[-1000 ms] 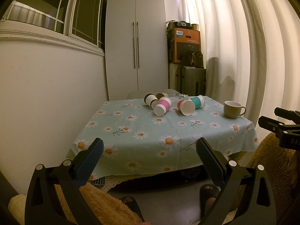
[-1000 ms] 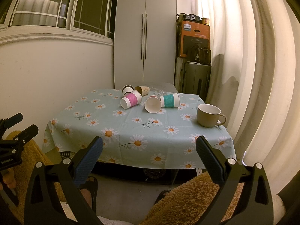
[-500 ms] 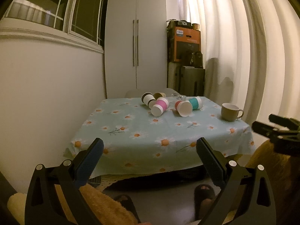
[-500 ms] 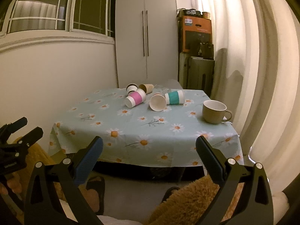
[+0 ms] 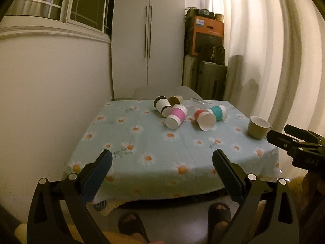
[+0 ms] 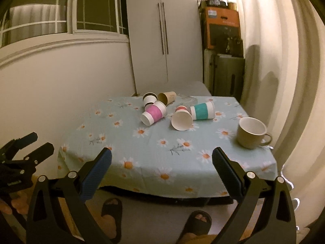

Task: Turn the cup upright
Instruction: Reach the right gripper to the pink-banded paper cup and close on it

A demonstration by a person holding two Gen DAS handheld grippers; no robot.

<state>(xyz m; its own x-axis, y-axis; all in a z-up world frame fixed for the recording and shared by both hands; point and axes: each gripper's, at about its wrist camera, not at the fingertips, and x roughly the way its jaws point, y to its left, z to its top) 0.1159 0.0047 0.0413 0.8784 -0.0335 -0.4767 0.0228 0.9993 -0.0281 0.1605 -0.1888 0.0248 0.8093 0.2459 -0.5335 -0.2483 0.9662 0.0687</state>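
Several paper cups lie on their sides at the far middle of the daisy tablecloth (image 5: 154, 142): a pink-banded cup (image 5: 176, 115) (image 6: 153, 112), a teal-banded cup (image 5: 217, 112) (image 6: 202, 110), a red-banded cup (image 5: 204, 119) (image 6: 182, 118), a black-banded cup (image 5: 162, 104) (image 6: 150, 99) and a brown cup (image 5: 176, 100) (image 6: 167, 97). My left gripper (image 5: 162, 169) is open and empty before the table's near edge. My right gripper (image 6: 161, 167) is open and empty too, also short of the table.
An olive mug (image 5: 258, 129) (image 6: 251, 132) stands upright near the table's right edge. A white wall runs along the left, a curtain along the right, a white wardrobe (image 5: 149, 40) behind. Slippered feet (image 6: 111, 209) stand on the floor below.
Both grippers have risen and moved closer to the table, so the tabletop shows more from above. Both stay open. The cups have not moved.
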